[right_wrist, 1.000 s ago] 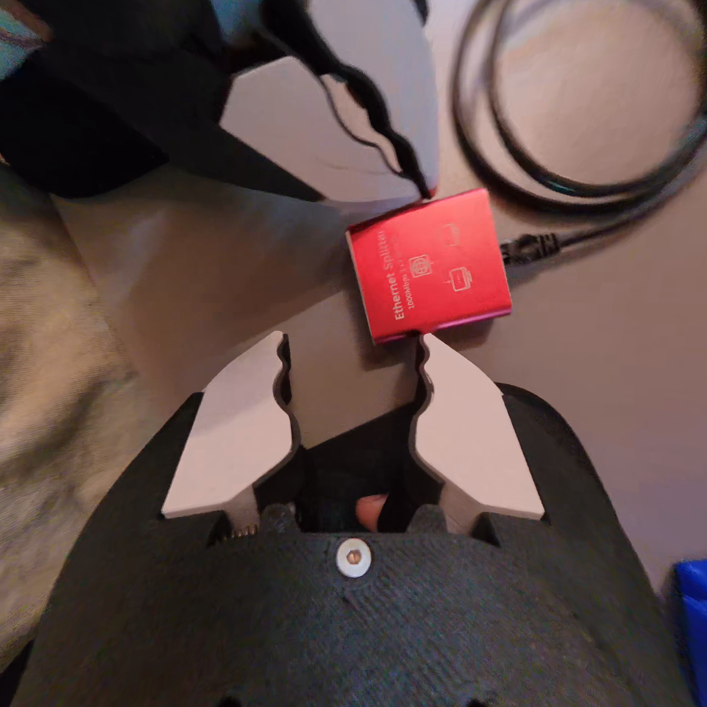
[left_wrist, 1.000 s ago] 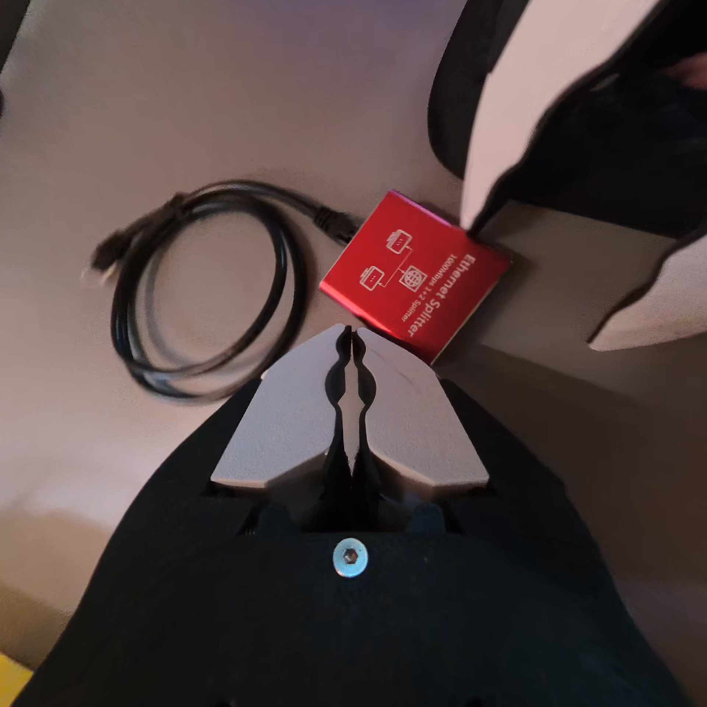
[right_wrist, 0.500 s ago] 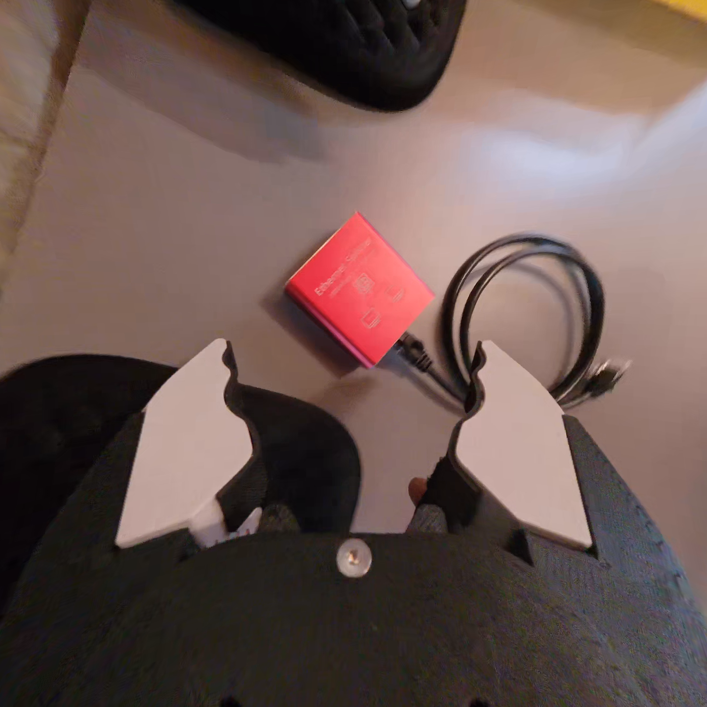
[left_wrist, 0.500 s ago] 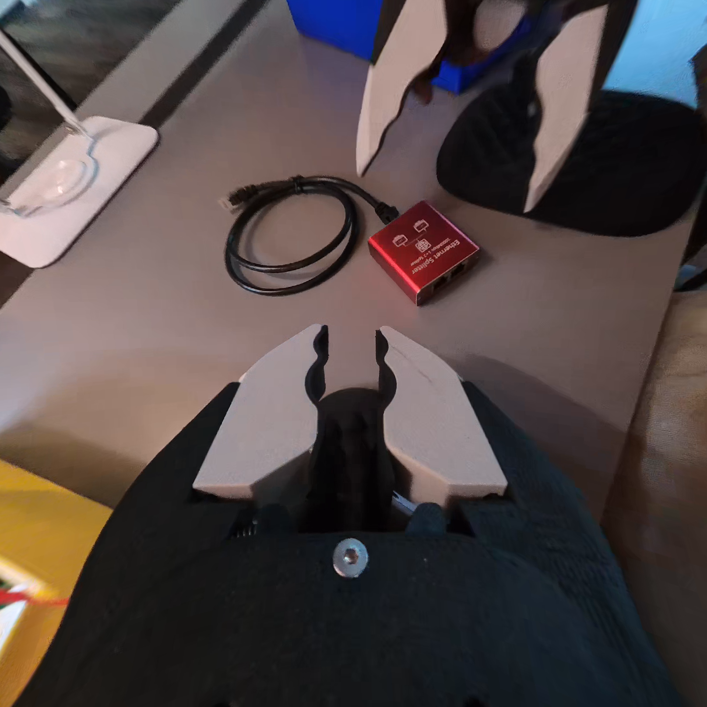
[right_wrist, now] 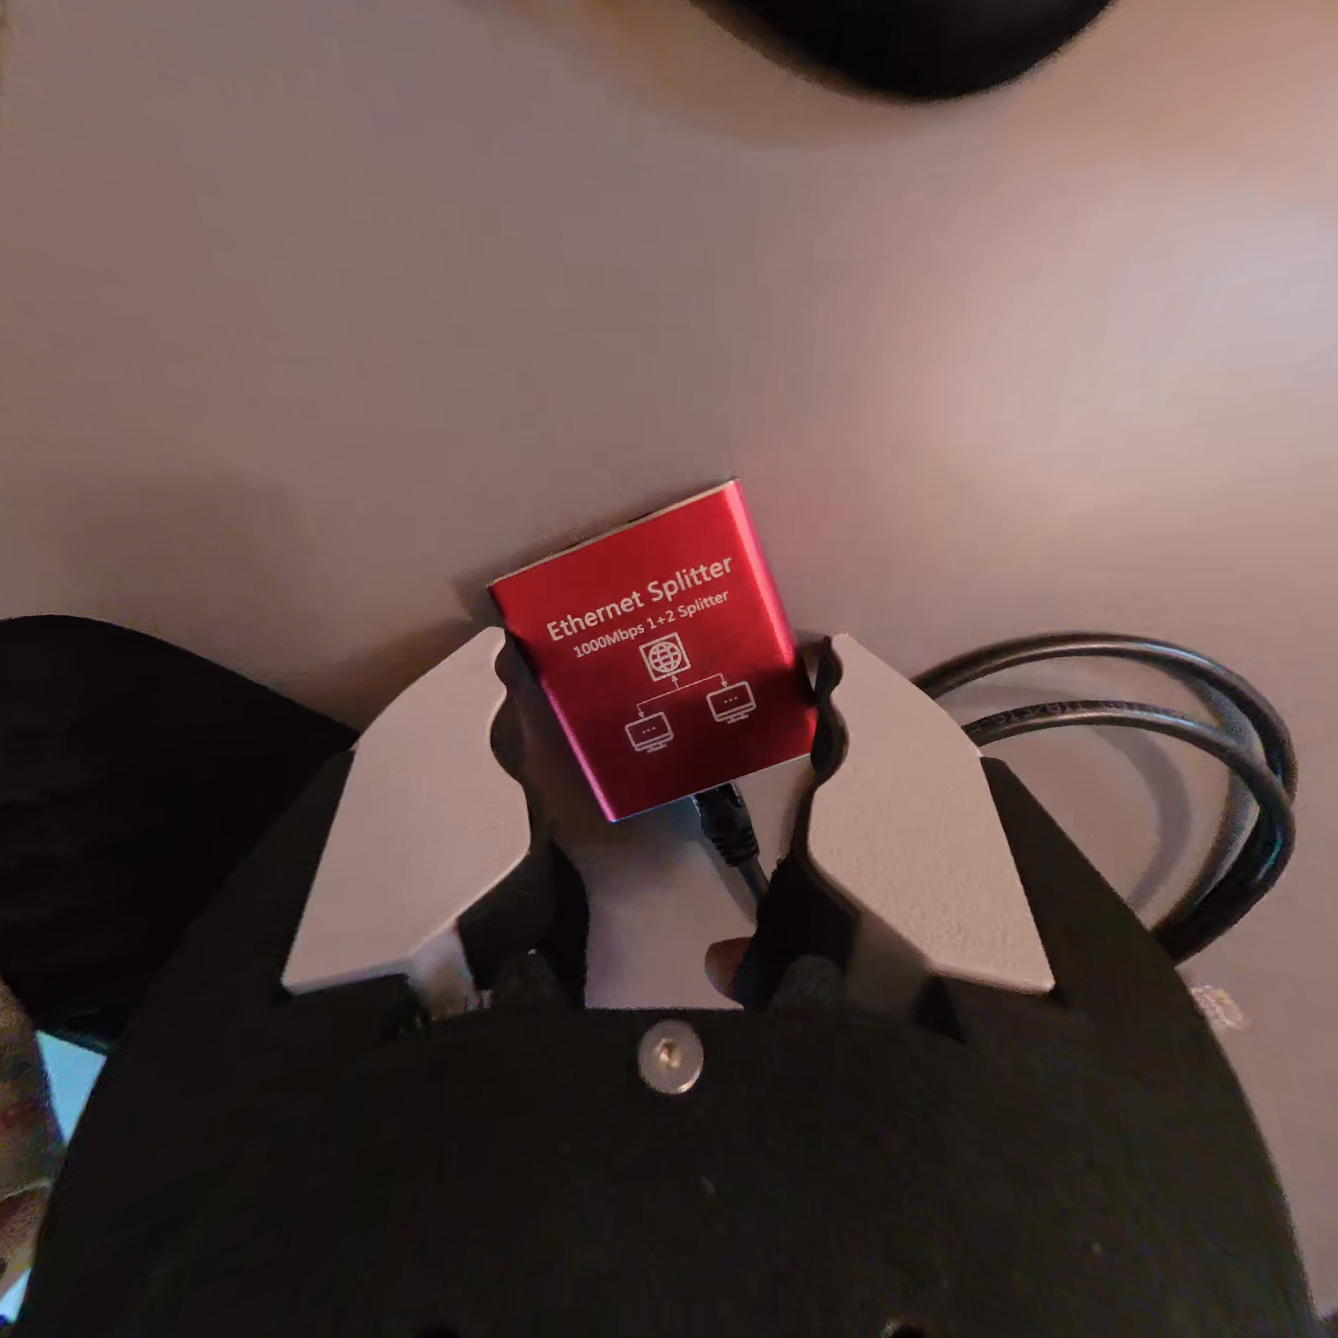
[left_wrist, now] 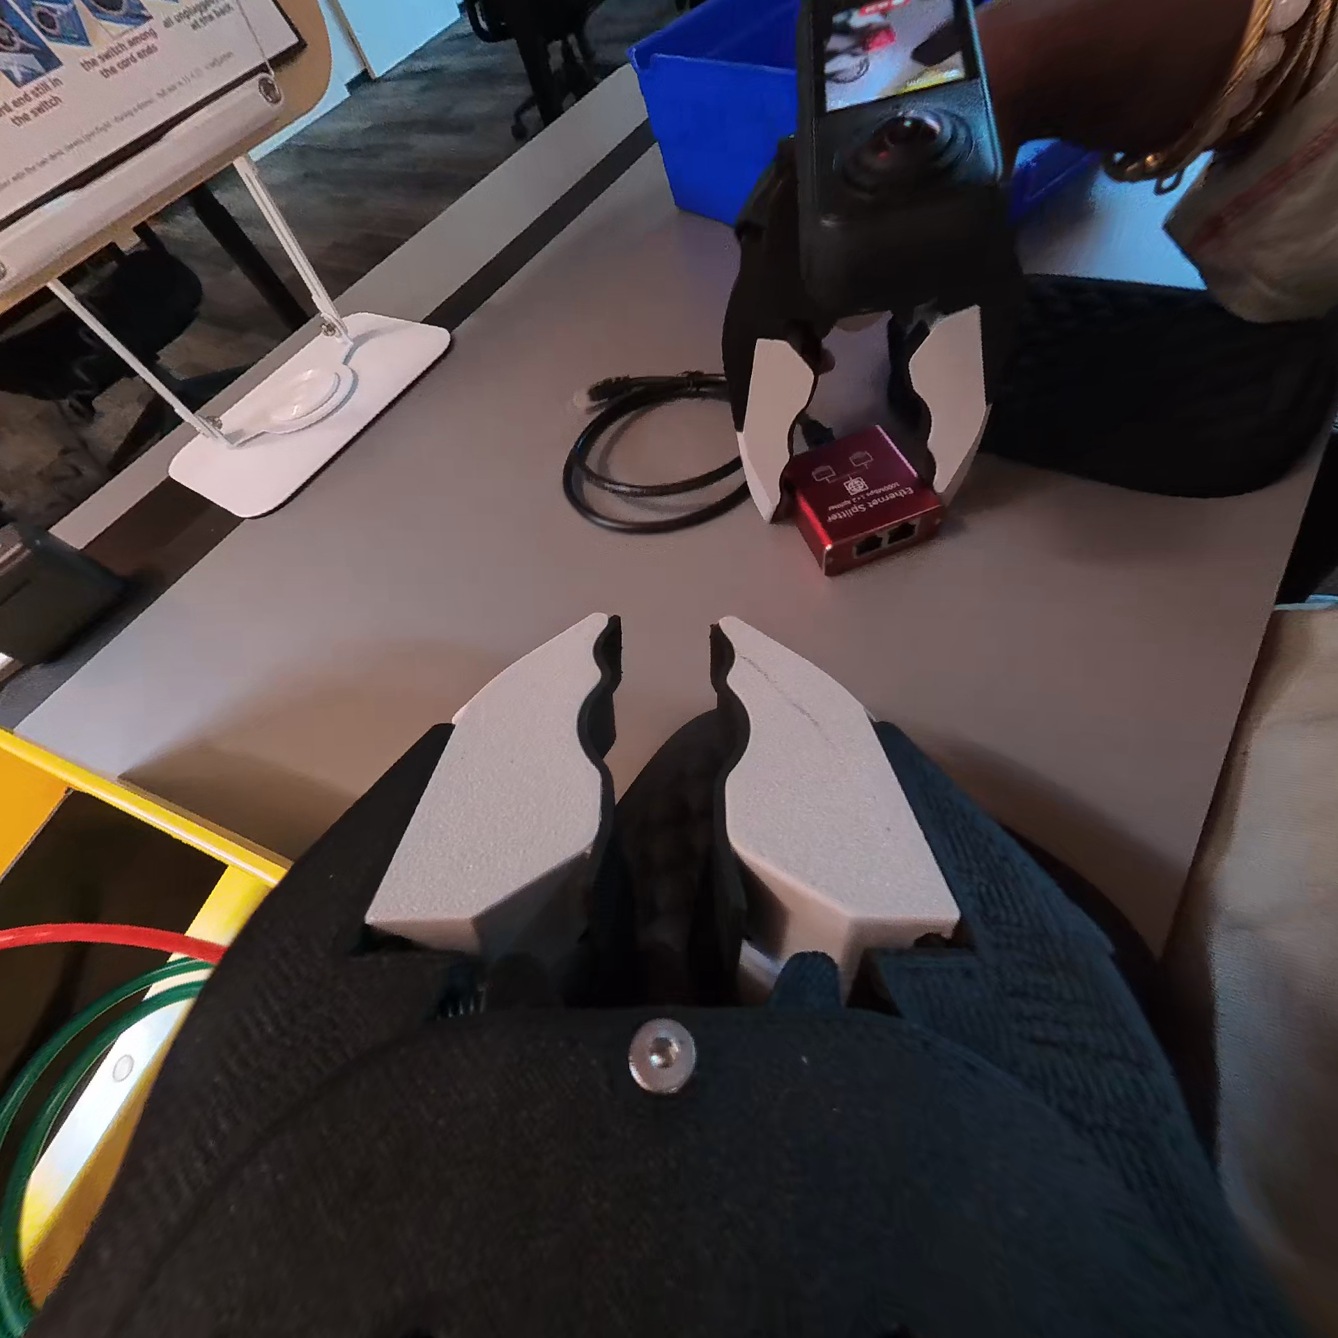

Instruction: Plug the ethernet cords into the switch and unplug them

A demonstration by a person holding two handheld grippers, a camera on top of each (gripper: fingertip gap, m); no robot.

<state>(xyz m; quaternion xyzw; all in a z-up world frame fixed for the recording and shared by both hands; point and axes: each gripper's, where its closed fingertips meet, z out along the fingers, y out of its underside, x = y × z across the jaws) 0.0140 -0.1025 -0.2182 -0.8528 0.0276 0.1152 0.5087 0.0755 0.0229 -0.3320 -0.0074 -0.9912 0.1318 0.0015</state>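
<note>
Right gripper: jaws spread, straddling the red switch on the table, black cord plugged at its rear; left gripper narrowly parted, empty, well back; risk: off-centre squeeze may skid the switch and strain the plug.
</note>
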